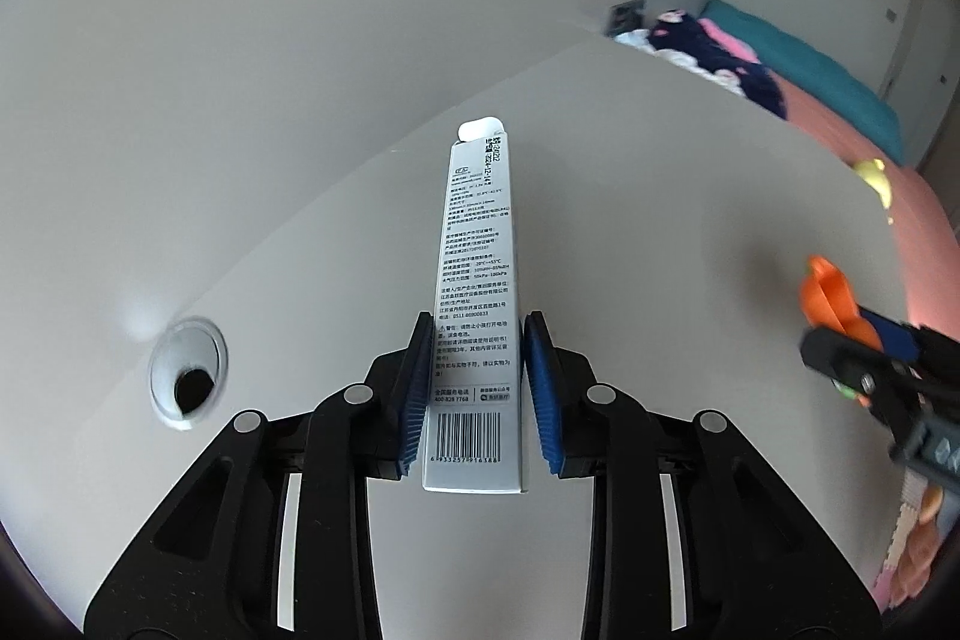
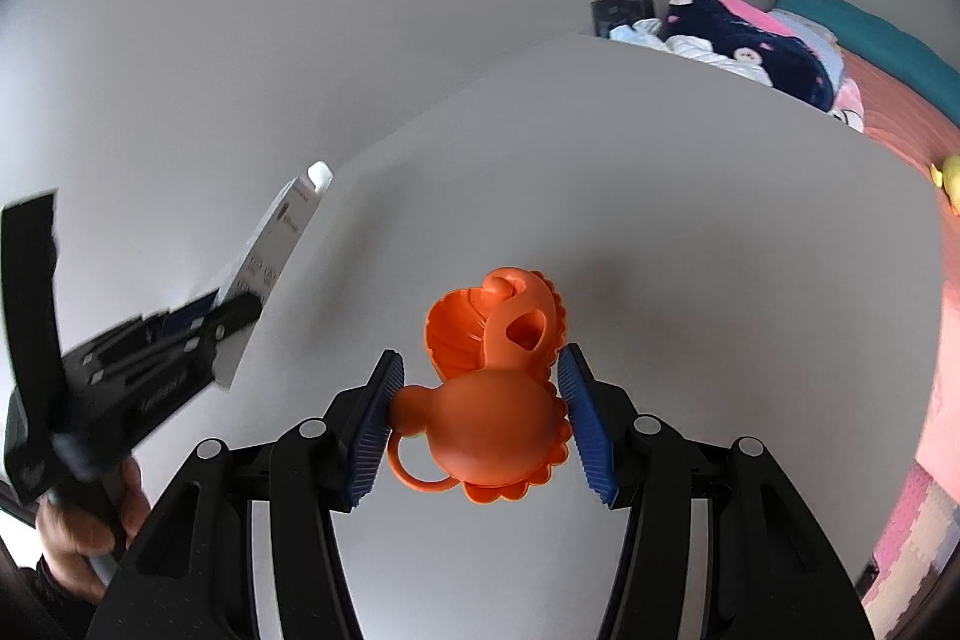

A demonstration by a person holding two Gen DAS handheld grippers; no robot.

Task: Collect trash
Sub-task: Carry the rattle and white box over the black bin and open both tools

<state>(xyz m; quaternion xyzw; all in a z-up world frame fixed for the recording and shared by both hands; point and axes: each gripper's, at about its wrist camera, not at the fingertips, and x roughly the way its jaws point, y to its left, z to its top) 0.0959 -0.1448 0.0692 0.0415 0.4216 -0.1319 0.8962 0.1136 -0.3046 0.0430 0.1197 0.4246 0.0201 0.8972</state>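
Observation:
A long white carton (image 1: pixel 474 250) with black print and a barcode is held off the white desk (image 1: pixel 660 220), and my left gripper (image 1: pixel 478 325) is shut on its lower part with a blue pad on each side. A white flap sticks out of its far end. In the right wrist view the same carton (image 2: pixel 282 226) slants up at the left. My right gripper (image 2: pixel 480 355) is shut on an orange plastic toy (image 2: pixel 492 400) with scalloped edges and loops, held above the desk. In the left wrist view the toy (image 1: pixel 831 295) shows at the right edge.
A round cable hole (image 1: pixel 189 373) sits in the desk at the left. Beyond the desk's far edge lies a bed (image 1: pixel 840 112) with dark and pink clothes (image 1: pixel 708 46) and a yellow toy (image 1: pixel 873 175). A hand (image 2: pixel 78 532) holds the left gripper. Foam mats (image 2: pixel 912 520) cover the floor.

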